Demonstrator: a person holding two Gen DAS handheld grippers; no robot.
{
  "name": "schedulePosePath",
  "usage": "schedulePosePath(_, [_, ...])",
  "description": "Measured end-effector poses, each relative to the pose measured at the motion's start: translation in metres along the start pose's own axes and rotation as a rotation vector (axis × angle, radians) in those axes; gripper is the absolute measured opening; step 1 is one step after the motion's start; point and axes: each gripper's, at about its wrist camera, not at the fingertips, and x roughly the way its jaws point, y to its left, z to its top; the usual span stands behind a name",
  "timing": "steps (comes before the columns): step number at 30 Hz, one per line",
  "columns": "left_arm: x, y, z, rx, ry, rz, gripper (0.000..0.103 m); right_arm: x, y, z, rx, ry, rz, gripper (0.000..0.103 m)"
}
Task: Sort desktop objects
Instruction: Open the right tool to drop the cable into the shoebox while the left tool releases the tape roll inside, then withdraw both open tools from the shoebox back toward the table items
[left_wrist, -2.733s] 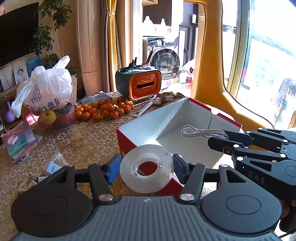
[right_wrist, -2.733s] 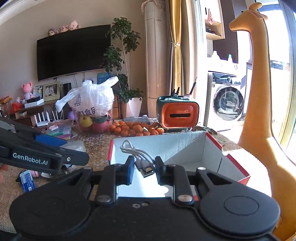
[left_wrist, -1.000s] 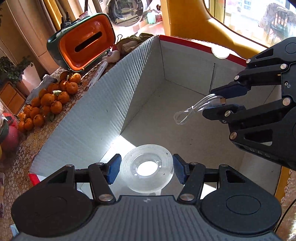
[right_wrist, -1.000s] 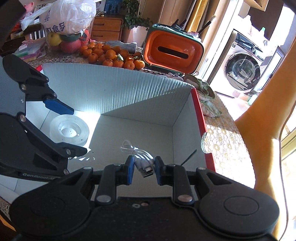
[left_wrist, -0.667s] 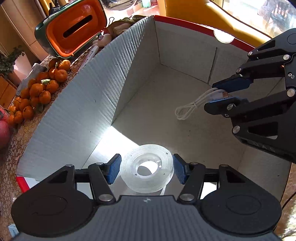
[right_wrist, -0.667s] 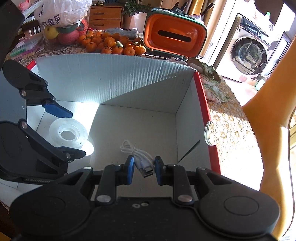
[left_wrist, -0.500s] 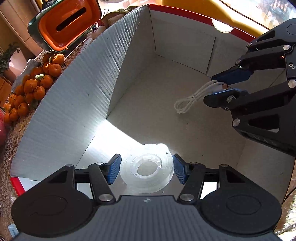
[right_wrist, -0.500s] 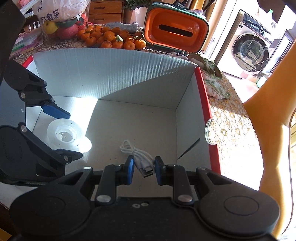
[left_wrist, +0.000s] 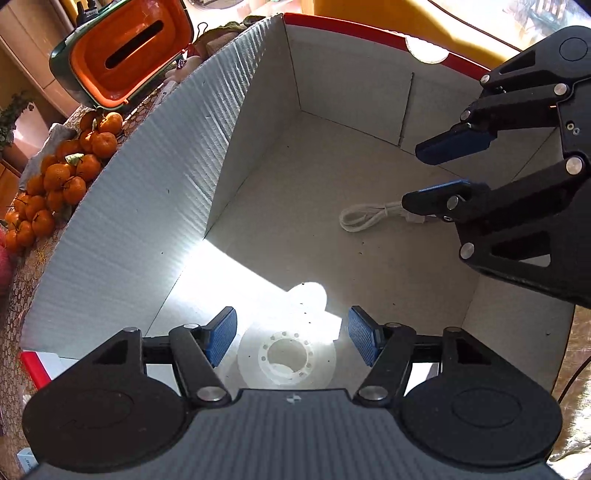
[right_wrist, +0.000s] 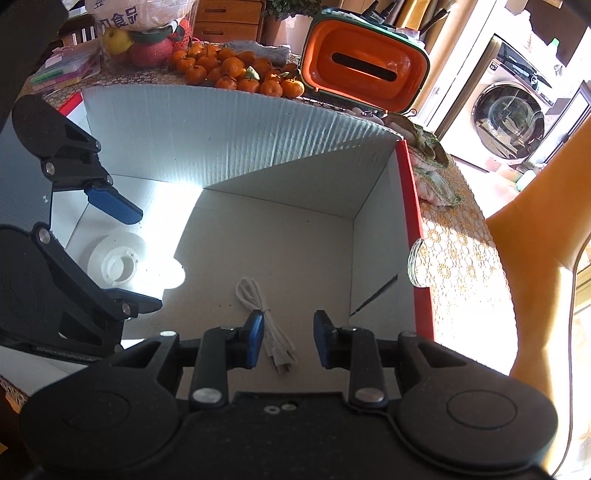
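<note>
Both tools are hanging wide open and empty inside the box (right_wrist: 413, 206): the left tool (left_wrist: 291, 334) above the tape roll (left_wrist: 286, 360), the right tool (right_wrist: 289, 339) over the cable (right_wrist: 258, 306). Withdrawing carelessly risks a finger snagging the cable's loop.

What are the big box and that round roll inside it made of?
Box: corrugated cardboard, judging by its ribbed wall; matte white inside, red outside. Roll: looks like translucent, glossy plastic tape on a plastic core, though sun glare leaves that uncertain.
</note>
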Motion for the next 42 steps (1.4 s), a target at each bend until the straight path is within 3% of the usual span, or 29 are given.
schedulePosePath(12, [-0.047, 0.007, -0.018, -0.073, -0.105, -0.012, 0.065, -0.037, 0.003, -0.006, 0.026, -0.058, 0.006, 0.036])
schedulePosePath(16, [-0.076, 0.001, -0.033, -0.105, -0.164, -0.030, 0.065, -0.054, 0.009, -0.007, 0.048, -0.105, 0.011, 0.051])
schedulePosePath(22, [-0.109, 0.000, -0.059, -0.153, -0.230, -0.028, 0.065, -0.072, 0.023, -0.011, 0.062, -0.131, 0.015, 0.053])
schedulePosePath(25, [-0.124, -0.003, -0.072, -0.174, -0.256, -0.026, 0.065, -0.081, 0.029, -0.015, 0.076, -0.149, 0.013, 0.066])
schedulePosePath(27, [-0.133, -0.005, -0.079, -0.181, -0.274, -0.021, 0.066, -0.088, 0.033, -0.017, 0.082, -0.168, 0.006, 0.067])
schedulePosePath(42, [-0.189, -0.020, -0.132, -0.227, -0.382, -0.009, 0.081, -0.136, 0.060, -0.028, 0.140, -0.266, 0.035, 0.086])
